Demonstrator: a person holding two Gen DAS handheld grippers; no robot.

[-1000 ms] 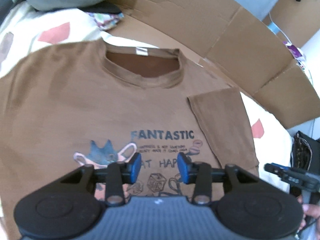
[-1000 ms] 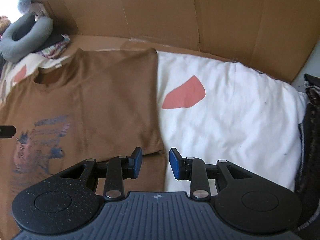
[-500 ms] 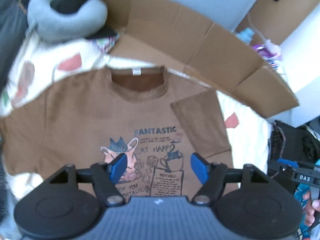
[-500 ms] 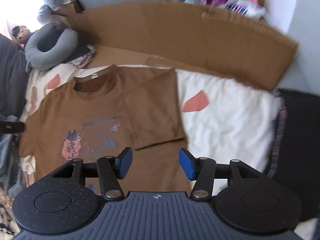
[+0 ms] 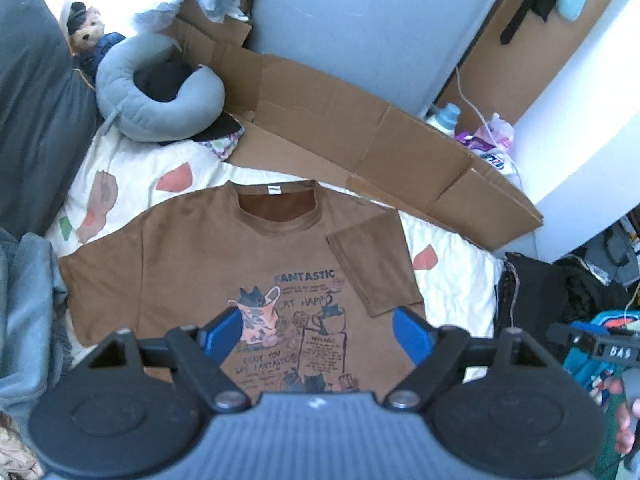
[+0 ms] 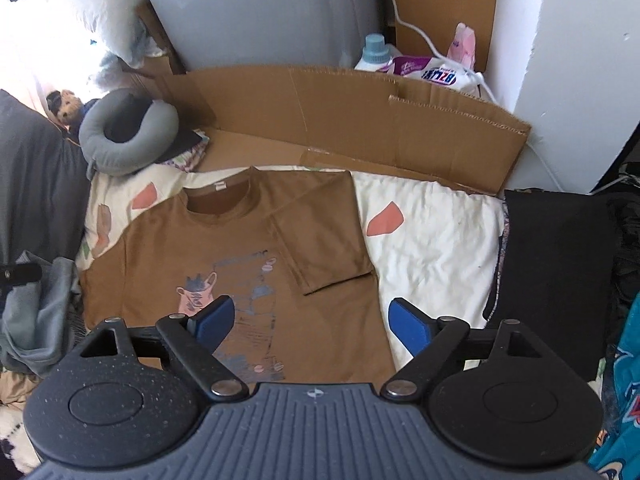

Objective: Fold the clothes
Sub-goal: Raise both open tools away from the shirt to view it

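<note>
A brown T-shirt (image 5: 192,264) with a cat print lies flat, front up, on a white bedspread (image 5: 452,280). Its right sleeve (image 5: 372,264) is folded inward over the chest; the left sleeve is spread out. The shirt also shows in the right wrist view (image 6: 240,256) with the folded sleeve (image 6: 324,240). My left gripper (image 5: 318,334) is open and empty, held high above the shirt's lower part. My right gripper (image 6: 310,320) is open and empty, high above the shirt's lower right edge.
A flattened cardboard sheet (image 5: 360,132) stands along the far side of the bed. A grey neck pillow (image 5: 156,92) lies at the far left. Dark clothes (image 6: 556,264) lie to the right, grey clothes (image 6: 36,308) to the left. A detergent bottle (image 6: 374,54) stands behind the cardboard.
Both grippers have opened wide and risen well away from the shirt, so that the whole shirt and bed show. The shirt has not moved.
</note>
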